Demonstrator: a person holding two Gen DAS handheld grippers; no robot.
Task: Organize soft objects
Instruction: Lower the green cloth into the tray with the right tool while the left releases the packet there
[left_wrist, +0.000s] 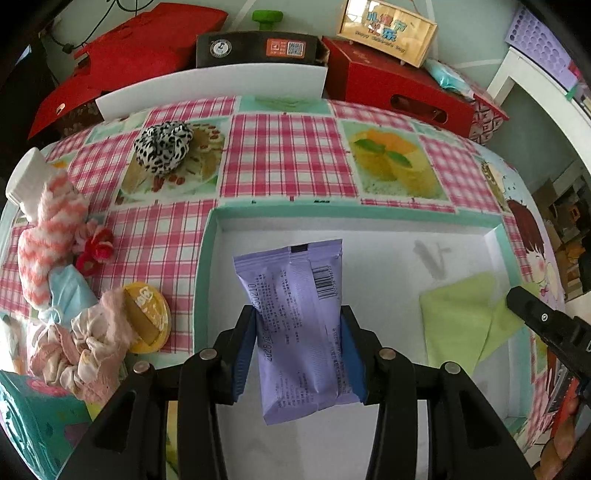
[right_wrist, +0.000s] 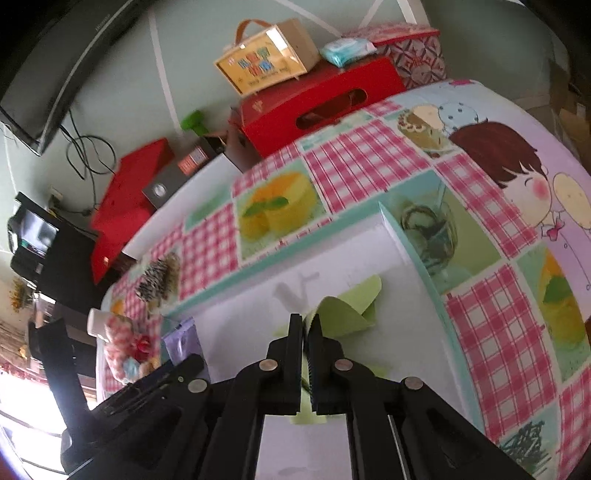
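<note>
Left wrist view: left gripper (left_wrist: 299, 350) fingers clamp a purple packet (left_wrist: 295, 325) above the white tray (left_wrist: 369, 229). Green cloth (left_wrist: 461, 317) already lies in the tray. Leopard scrunchie (left_wrist: 162, 146), pink striped sock (left_wrist: 48, 236) and pink scrunchie (left_wrist: 88, 347) remain on the desk (left_wrist: 288, 162).

Right wrist view: right gripper (right_wrist: 306, 328) fingers closed on the green cloth's edge. Task judged barely begun.

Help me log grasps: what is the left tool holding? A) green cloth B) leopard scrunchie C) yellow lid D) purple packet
D: the left tool is shut on the purple packet above the white tray; the green cloth is in the right tool.
</note>
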